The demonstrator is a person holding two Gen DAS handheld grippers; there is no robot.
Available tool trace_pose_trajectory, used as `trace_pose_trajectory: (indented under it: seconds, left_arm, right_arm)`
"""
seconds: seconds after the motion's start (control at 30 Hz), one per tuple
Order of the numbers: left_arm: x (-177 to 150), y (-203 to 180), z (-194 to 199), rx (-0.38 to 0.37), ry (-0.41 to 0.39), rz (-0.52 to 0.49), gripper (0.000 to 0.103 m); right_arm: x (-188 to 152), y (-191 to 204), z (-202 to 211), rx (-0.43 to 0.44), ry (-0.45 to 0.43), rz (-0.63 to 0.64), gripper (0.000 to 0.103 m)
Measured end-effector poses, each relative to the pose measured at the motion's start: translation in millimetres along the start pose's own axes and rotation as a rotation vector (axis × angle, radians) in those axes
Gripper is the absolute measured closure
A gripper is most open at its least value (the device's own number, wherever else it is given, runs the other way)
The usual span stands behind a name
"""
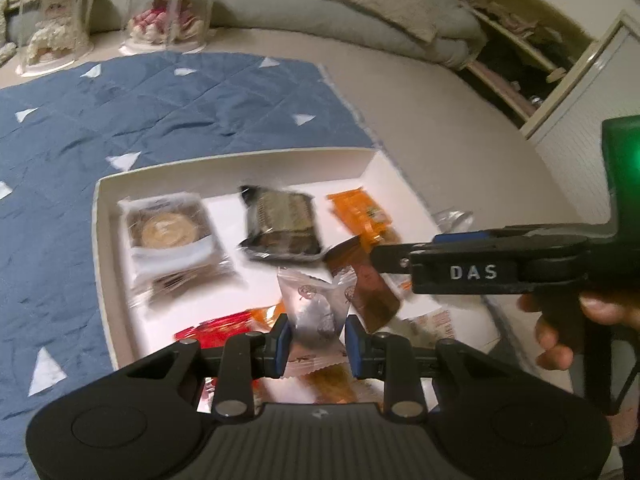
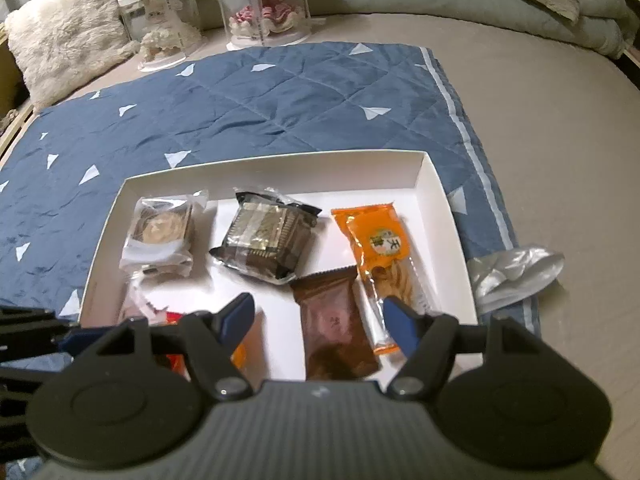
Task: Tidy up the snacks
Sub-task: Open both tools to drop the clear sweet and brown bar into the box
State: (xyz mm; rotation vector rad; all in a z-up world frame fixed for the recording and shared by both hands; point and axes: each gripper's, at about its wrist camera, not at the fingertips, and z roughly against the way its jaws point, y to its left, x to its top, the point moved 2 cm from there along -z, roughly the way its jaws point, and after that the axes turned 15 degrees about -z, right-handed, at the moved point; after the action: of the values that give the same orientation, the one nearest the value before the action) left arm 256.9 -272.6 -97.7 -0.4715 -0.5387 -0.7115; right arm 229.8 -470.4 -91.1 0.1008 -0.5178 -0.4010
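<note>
Bedding fills both views: a blue quilt [image 2: 256, 112] over a grey bed, and on it, low in each frame, the white tray [image 2: 436, 200] I am filling.

Nearest, at the bottom centre of the left view, my left gripper [image 1: 315, 338] is clenched on a silver packet [image 1: 316, 312], its blue pads pressing both sides; the packet hangs over the tray's near end, above a red wrapper [image 1: 216, 326]. In the right view my right gripper [image 2: 316, 320] stands released, jaws wide, nothing between the pads. A brown packet [image 2: 334, 320] lies on the tray floor in the gap between them, low centre, and looks set down.

Further up the tray sit an orange packet [image 2: 376, 244] at the right, a dark packet [image 2: 268, 240] in the middle and a clear-wrapped cookie [image 2: 164, 236] at the left, in a rough row.

I judge the job well along: most snacks are in the tray. The silver packet is yet to be placed, and a crumpled silver bag [image 2: 516, 272] lies outside the tray at the right edge.

Beyond, at the top of the frame, two clear cases [image 2: 264, 4] stand against the covers.
</note>
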Motion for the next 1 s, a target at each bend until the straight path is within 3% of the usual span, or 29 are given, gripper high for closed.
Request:
trace_pose_trajectory:
  seconds: [0.17,0.2,0.3,1.0]
  left_arm:
    - [8,-13,-2,-0.070,-0.062,0.000,0.073]
    - [9,-15,-3,-0.079,-0.082,0.002,0.069]
    - [11,-17,-6,-0.068,-0.119,0.039,0.006]
    - [-2,1,-3,0.023,0.017,0.029,0.000]
  right_arm:
    - [4,-7,13,0.016,-0.022,-0.045,0.027]
    - [4,-9,14,0.018,-0.025,-0.053,0.027]
    - [6,-12,19,0.021,-0.038,-0.074,0.027]
    - [-11,-32,24,-0.028,0.009,-0.054,0.025]
